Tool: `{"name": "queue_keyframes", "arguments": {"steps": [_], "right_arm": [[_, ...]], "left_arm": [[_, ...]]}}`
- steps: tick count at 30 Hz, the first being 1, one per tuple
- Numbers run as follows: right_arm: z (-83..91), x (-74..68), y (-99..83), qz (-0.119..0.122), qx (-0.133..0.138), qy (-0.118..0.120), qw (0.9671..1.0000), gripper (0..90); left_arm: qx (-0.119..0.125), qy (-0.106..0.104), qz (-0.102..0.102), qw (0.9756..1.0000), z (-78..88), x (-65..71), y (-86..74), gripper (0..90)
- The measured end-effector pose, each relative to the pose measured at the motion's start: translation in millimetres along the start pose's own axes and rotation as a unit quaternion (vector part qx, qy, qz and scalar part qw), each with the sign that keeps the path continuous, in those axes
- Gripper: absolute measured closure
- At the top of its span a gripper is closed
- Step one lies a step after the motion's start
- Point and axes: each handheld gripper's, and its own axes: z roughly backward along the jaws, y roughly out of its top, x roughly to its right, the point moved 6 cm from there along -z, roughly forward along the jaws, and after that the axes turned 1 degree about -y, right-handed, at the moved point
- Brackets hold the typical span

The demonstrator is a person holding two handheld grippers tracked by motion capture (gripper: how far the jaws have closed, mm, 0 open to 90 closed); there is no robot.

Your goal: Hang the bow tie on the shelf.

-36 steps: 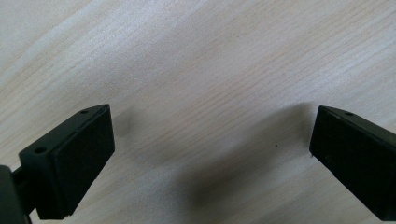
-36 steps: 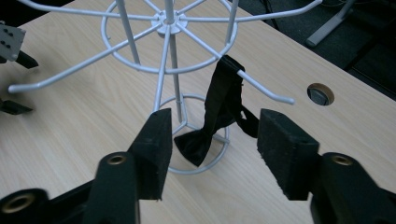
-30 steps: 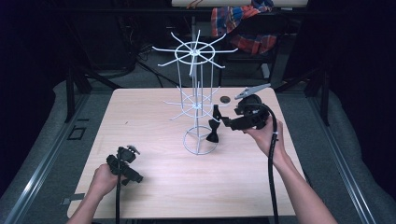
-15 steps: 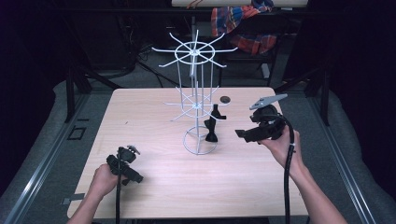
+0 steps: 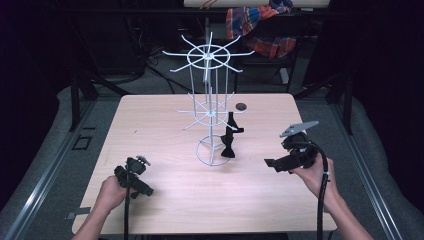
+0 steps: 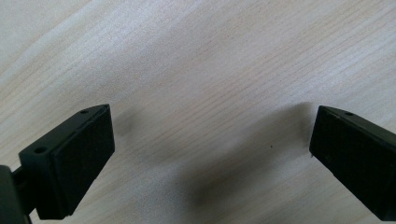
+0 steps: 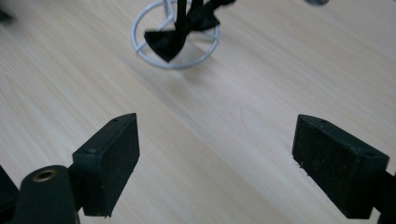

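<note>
A white wire display rack (image 5: 210, 115) stands mid-table, and a black bow tie (image 5: 230, 140) hangs from one of its lower hooks. To the right of the rack a hand holds my right gripper (image 5: 270, 163) just above the table; its jaws have just been opening and stand open with nothing between them. In the right gripper view the open jaws (image 7: 215, 135) frame bare wood, with the bow tie (image 7: 163, 42) and the rack's base ring (image 7: 140, 23) ahead. My left gripper (image 5: 145, 190) rests near the front left, open (image 6: 210, 121) over bare wood.
A small dark disc (image 5: 241, 106) lies on the wooden table (image 5: 150, 115) behind the rack. Dark floor and frame rails surround the table, and a plaid cloth (image 5: 260, 25) hangs at the back.
My right gripper drew back from the bow tie at the rack, moving right and toward the near edge with its jaws spreading. The bow tie stays hanging on the rack. The left gripper kept still.
</note>
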Motion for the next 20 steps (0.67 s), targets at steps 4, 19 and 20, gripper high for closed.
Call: {"name": "queue_keyframes", "arguments": {"steps": [4, 19, 20], "right_arm": [[-10.6, 3.3, -24.8, -0.002, -0.03, 0.0, 0.9996, 14.6], [-28.8, 19.2, -96.2, -0.047, -0.13, -0.008, 0.9904, 14.5], [-28.8, 20.1, -95.8, -0.048, -0.128, -0.006, 0.9906, 14.5]], "left_arm": [[0.0, 0.0, -0.001, 1.0, -0.1, -0.1, -0.2, 0.1], [-0.004, 0.002, -0.009, 1.0, -1.5, 0.0, 2.8, 0.1], [-0.003, 0.001, -0.008, 1.0, -2.0, 0.4, 3.0, 0.1]]}}
